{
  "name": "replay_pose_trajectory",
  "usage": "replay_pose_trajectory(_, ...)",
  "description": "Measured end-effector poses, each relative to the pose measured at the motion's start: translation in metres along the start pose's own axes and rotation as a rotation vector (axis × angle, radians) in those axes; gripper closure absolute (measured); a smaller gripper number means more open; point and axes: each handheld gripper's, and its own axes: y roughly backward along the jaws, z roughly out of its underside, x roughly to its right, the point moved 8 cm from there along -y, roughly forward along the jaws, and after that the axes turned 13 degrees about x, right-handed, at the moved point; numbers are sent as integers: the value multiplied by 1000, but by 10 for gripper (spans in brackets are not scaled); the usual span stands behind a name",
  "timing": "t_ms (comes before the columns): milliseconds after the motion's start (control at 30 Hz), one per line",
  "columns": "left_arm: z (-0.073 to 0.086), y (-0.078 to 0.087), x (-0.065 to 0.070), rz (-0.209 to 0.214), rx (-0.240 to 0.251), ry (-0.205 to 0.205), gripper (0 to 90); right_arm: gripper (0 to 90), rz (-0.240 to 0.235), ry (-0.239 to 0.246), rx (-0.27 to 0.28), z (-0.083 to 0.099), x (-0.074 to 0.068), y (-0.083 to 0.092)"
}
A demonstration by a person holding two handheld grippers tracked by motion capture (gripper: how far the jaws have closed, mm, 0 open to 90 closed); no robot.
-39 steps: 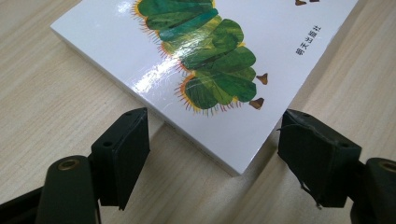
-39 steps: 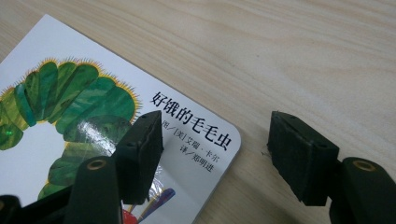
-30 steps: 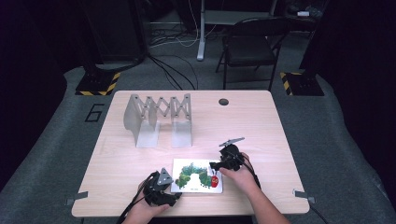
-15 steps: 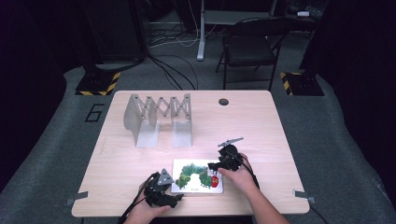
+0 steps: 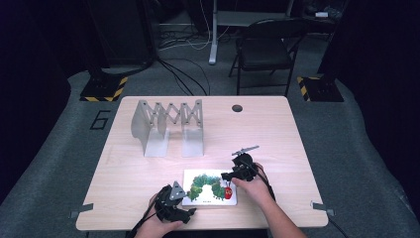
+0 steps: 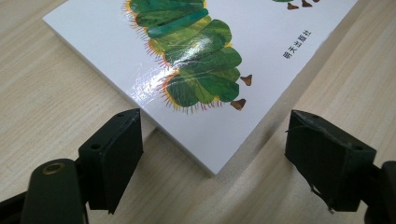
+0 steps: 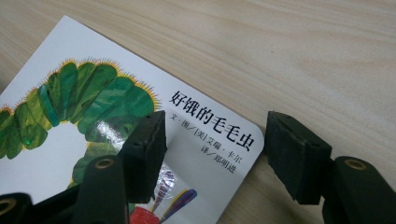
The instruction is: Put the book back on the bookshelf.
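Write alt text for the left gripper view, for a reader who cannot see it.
A white picture book with a green caterpillar on its cover lies flat on a light wooden table, one corner pointing between the two black jaws of the left gripper. The jaws have just been opening and stand wide on either side of that corner, not touching it.

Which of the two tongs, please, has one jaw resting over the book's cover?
The right tongs, at the title corner of the book; the left tongs merely straddle a corner.

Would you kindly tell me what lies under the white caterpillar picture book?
The white caterpillar picture book lies flat on the light wooden table. Whatever might sit beneath its cover is hidden.
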Motion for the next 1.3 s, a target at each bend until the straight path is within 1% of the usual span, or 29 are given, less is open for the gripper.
replay_pose_trajectory(33, 0, 0, -1, -8, -3, -6, 184, 395, 2, -2, 1, 0, 0, 0)
replay_pose_trajectory(100, 0, 0, 0, -13, 4, -5, 181, 399, 6, 7, 1, -1, 1, 0)
replay_pose_trajectory(167, 0, -1, 1, -13, 4, 2, 177, 399, 9, 1, -2, -1, 0, 0)
replay_pose_trajectory(233, 0, -1, 1, -20, 5, -5, 174, 399, 12, 1, -2, -1, -1, 0)
replay_pose_trajectory(267, 1, -1, 2, -18, 7, -3, 161, 399, 8, 12, -3, -1, -1, 1)
replay_pose_trajectory(300, 1, -1, 3, -12, -4, -2, 156, 398, 9, 21, 0, -1, 0, 1)
replay_pose_trajectory(333, 1, -1, 3, -11, -4, -6, 151, 398, 15, 16, 0, -1, -1, 1)
replay_pose_trajectory(367, 1, -1, 3, -13, -2, 0, 150, 398, 15, 18, -1, 0, -1, 1)
replay_pose_trajectory(467, 1, -1, 3, -13, -1, 2, 151, 399, 6, 19, 0, 0, 0, 1)
replay_pose_trajectory(500, 0, -2, 2, -25, 12, 4, 150, 398, 6, 3, -2, 0, -1, 1)
replay_pose_trajectory(533, 1, -2, 2, -19, 14, 14, 150, 398, 6, 6, -4, 0, -1, 2)
replay_pose_trajectory(567, 1, -2, 2, -19, 14, 14, 150, 398, 4, 17, -1, 0, -1, 2)
replay_pose_trajectory(600, 0, -1, 2, -11, 16, 31, 150, 398, 7, 7, -4, 0, -2, 2)
replay_pose_trajectory(633, 0, -1, 2, -11, 16, 31, 149, 398, 7, 7, -4, 0, -2, 2)
replay_pose_trajectory(667, 0, 0, 2, -5, 20, 44, 150, 398, 15, 3, 0, 0, -3, 2)
replay_pose_trajectory(733, 0, 0, 2, -7, 21, 50, 150, 399, 8, 5, 5, -1, -3, 4)
replay_pose_trajectory(767, 1, 1, 3, -3, 20, 47, 149, 402, 12, 2, 17, -2, -3, 4)
replay_pose_trajectory(833, 1, 0, 3, -15, 24, 39, 149, 405, 6, 10, 40, -5, -4, 7)
replay_pose_trajectory(867, 1, 0, 4, -11, 25, 42, 148, 408, 8, -2, 48, -7, -5, 8)
replay_pose_trajectory(900, 1, -1, 5, -16, 26, 39, 145, 409, 9, -3, 54, -8, -5, 8)
replay_pose_trajectory(933, 1, 0, 4, -22, 23, 23, 144, 411, 10, -7, 53, -8, -5, 8)
replay_pose_trajectory(1000, 1, -1, 4, -27, 21, 16, 144, 416, 9, -4, 45, -7, -4, 7)
replay_pose_trajectory(1033, 1, -1, 6, -23, 23, 27, 144, 416, 9, -4, 45, -7, -4, 7)
replay_pose_trajectory(1067, 2, -1, 6, -29, 22, 23, 143, 420, 6, 4, 41, -6, -3, 6)
replay_pose_trajectory(1167, 2, -1, 6, -26, 19, 22, 143, 434, 8, -19, 25, -5, -2, 5)
replay_pose_trajectory(1200, 2, -1, 6, -28, 17, 18, 144, 436, 5, -16, 28, -5, -1, 5)
replay_pose_trajectory(1233, 2, 0, 6, -22, 8, 18, 143, 437, 5, -27, 26, -5, -1, 5)
replay_pose_trajectory(1267, 2, -1, 6, -35, 18, 13, 143, 438, 7, -48, 20, -4, -1, 5)
replay_pose_trajectory(1300, 2, -1, 6, -32, 18, 4, 143, 437, 8, -37, 13, -2, 1, 5)
